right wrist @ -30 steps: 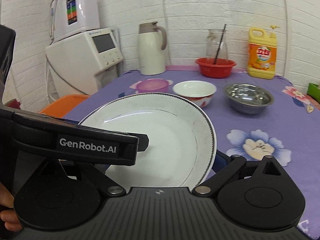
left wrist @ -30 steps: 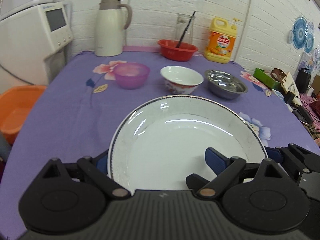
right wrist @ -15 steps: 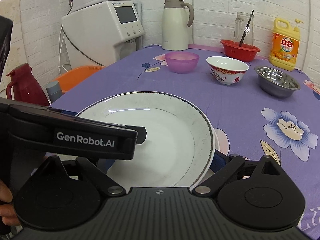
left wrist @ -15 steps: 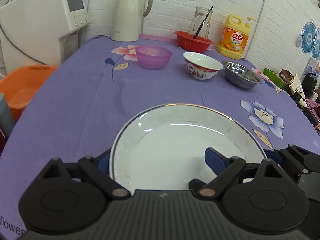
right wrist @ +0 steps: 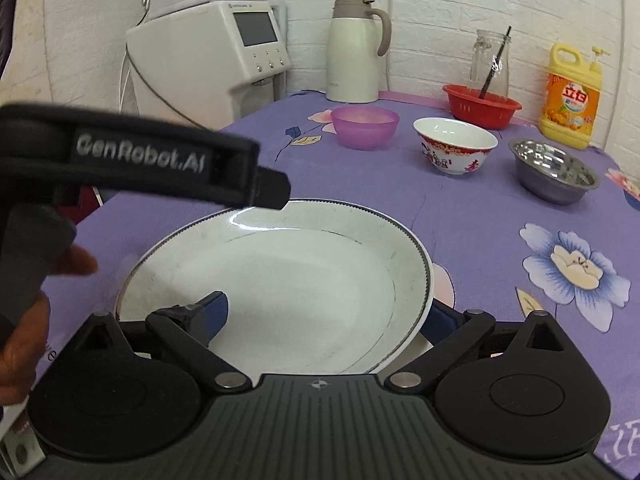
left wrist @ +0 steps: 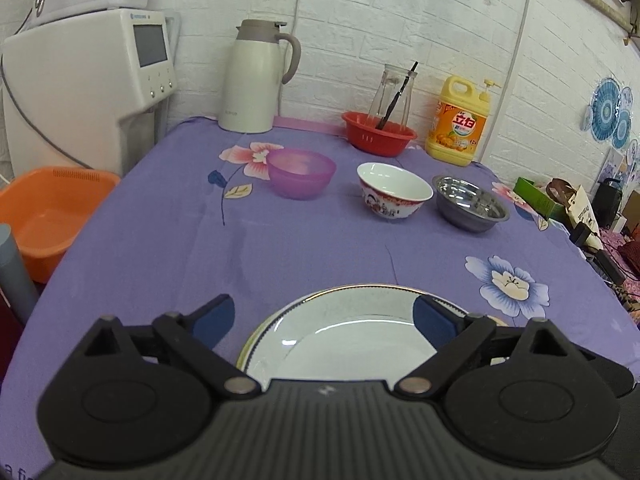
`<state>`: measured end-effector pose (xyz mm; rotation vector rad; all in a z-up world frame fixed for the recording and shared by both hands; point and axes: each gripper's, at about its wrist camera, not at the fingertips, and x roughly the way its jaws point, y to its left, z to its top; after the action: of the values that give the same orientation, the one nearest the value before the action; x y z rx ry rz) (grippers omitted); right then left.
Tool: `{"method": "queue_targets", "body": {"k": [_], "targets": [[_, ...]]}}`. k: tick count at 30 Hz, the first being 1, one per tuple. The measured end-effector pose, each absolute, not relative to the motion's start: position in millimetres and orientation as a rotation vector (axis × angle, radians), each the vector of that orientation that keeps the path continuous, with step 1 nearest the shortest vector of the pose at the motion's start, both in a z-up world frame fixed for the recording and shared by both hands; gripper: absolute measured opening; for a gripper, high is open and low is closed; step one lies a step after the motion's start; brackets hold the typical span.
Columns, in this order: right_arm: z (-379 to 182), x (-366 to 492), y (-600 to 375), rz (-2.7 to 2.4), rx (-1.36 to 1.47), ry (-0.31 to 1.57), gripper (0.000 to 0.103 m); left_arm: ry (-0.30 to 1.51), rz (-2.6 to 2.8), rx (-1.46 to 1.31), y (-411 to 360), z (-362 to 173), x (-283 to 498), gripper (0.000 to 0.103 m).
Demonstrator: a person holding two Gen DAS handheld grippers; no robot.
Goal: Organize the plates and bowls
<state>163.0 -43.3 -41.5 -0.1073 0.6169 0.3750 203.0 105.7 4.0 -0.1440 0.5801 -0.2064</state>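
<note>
— White brick walls and a purple flowered cloth over the tabletop (left wrist: 168, 240). What are the jaws doing?

— The left gripper (left wrist: 326, 318) has its jaws opening wide: one blue pad sits off the plate's left over bare cloth, the other just over the rim on the right, neither pressing. The right gripper (right wrist: 324, 312) has the white plate (right wrist: 288, 280) between its jaws, one pad over the plate's well and the other below the right rim; whether they pinch it, I cannot tell.

— Where is the plate?

— At the near edge of the tabletop, tilted a little in the right wrist view, with a second rim showing beneath its right side. A hand (right wrist: 24, 320) holds the left gripper's body at that view's left edge.

— And farther out?

— Three bowls stand in a row, apart from one another: a purple bowl (left wrist: 301, 173), a white bowl with red pattern (left wrist: 394, 190), a steel bowl (left wrist: 471, 208). Behind them, along the wall, a cream thermos jug (left wrist: 256, 80), a red basin (left wrist: 379, 132) with a glass jar (left wrist: 394, 92) behind it, and a yellow detergent bottle (left wrist: 460, 124).

— Off the tabletop?

— A white water dispenser (left wrist: 88, 80) on the left, an orange tub (left wrist: 48, 212) below it, and clutter along the right wall.
</note>
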Motion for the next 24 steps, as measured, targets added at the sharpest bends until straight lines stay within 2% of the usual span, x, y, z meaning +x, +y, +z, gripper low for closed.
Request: {"method": "queue_targets", "body": {"k": [3,10,14,19,24], "targets": [[-36.1,167.7,-60.5,0.388,0.001,0.613,0.103,0.571,-0.205,-0.144,102.1,7.9,206.0,0.095],[-30.6,179.2,-80.4,0.395,0.069,0.627,0.103,0.58,-0.219,-0.158,92.9,8.4,218.0,0.095],[-18.5,184.7,-100.8,0.379,0.077,0.567,0.103,0.598,-0.236,-0.149,83.9,6.0,227.7,0.096],[-7.5,232.3,-155.6,0.237,0.047,0.558,0.103,0.62,-0.267,-0.197,79.5,3.7,243.9,0.097],[-1.8,277.1,-227.7,0.168,0.196,0.608,0.103,0.672,-0.337,-0.224,63.1,6.1,275.6,0.097]]}}
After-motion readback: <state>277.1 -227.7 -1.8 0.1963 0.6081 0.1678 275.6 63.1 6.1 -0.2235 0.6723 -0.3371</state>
